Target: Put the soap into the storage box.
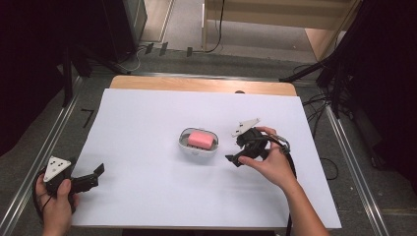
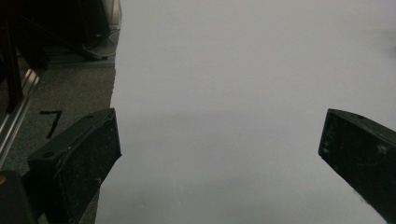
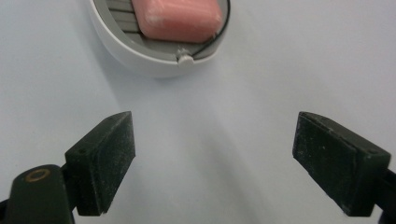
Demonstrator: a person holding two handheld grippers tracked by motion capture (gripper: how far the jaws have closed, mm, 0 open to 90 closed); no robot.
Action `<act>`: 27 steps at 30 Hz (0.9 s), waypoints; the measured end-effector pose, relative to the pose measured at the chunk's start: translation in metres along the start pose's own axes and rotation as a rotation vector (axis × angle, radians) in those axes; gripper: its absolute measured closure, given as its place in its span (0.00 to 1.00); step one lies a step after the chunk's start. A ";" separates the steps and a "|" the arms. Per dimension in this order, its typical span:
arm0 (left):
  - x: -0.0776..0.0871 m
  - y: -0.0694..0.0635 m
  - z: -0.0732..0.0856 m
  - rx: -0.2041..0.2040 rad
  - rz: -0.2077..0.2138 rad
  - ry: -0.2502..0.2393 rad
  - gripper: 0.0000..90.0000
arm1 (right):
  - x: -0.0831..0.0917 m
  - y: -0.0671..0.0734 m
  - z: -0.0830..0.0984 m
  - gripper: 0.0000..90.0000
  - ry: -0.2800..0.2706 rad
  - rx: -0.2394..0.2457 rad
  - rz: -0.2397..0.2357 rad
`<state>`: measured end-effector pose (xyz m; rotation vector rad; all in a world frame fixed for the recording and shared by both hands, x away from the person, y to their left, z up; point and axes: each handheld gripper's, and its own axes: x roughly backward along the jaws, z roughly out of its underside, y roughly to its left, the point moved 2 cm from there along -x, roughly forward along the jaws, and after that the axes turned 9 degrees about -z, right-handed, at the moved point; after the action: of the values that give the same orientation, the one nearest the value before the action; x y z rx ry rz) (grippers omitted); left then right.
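Jaws of the right gripper [image 3: 212, 163] stand wide apart with nothing between them, pointed at the soap dish [image 1: 198, 149] just beside it at the middle of the white sheet [image 1: 147, 187]. Pink soap [image 1: 200, 140] lies inside the dish. Judged step: either approach to the soap or the end of a placement; the frames do not settle which. If approach, the next move calls for advancing over the dish rim and straddling the soap. Dish and soap lie ahead of the jaw tips, apart from both pads. Left gripper [image 1: 91, 179] rests near the sheet's left edge, jaws also wide, empty.
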<state>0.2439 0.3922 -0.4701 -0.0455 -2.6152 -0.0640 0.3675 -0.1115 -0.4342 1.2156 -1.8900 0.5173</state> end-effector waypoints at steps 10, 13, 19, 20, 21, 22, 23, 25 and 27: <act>0.000 0.000 0.000 -0.001 -0.001 0.001 0.00 | 0.009 -0.007 0.032 0.15 -0.031 -0.067 0.022; 0.000 -0.001 0.000 0.001 -0.002 0.000 0.00 | 0.011 -0.009 0.040 0.15 -0.039 -0.081 0.022; 0.000 -0.001 0.000 -0.001 -0.003 0.001 0.00 | 0.014 -0.013 0.057 0.15 -0.047 -0.115 0.030; 0.000 -0.001 0.000 -0.002 -0.003 0.002 0.00 | 0.014 -0.014 0.060 0.15 -0.050 -0.119 0.034; 0.000 -0.001 0.000 -0.002 -0.002 0.002 0.00 | 0.014 -0.013 0.062 0.15 -0.050 -0.125 0.037; 0.000 -0.001 0.000 -0.002 -0.003 0.002 0.00 | 0.015 -0.014 0.065 0.15 -0.049 -0.132 0.039; 0.000 -0.001 0.000 -0.003 -0.003 0.001 0.00 | 0.015 -0.014 0.067 0.15 -0.048 -0.132 0.043; 0.000 -0.001 0.000 -0.003 -0.003 0.002 0.00 | 0.017 -0.015 0.071 0.15 -0.053 -0.141 0.060; 0.000 -0.001 0.000 -0.003 -0.004 0.002 0.00 | 0.018 -0.015 0.076 0.15 -0.057 -0.151 0.061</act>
<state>0.2441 0.3914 -0.4702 -0.0420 -2.6134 -0.0697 0.3465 -0.1811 -0.4658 1.0873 -1.9809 0.3681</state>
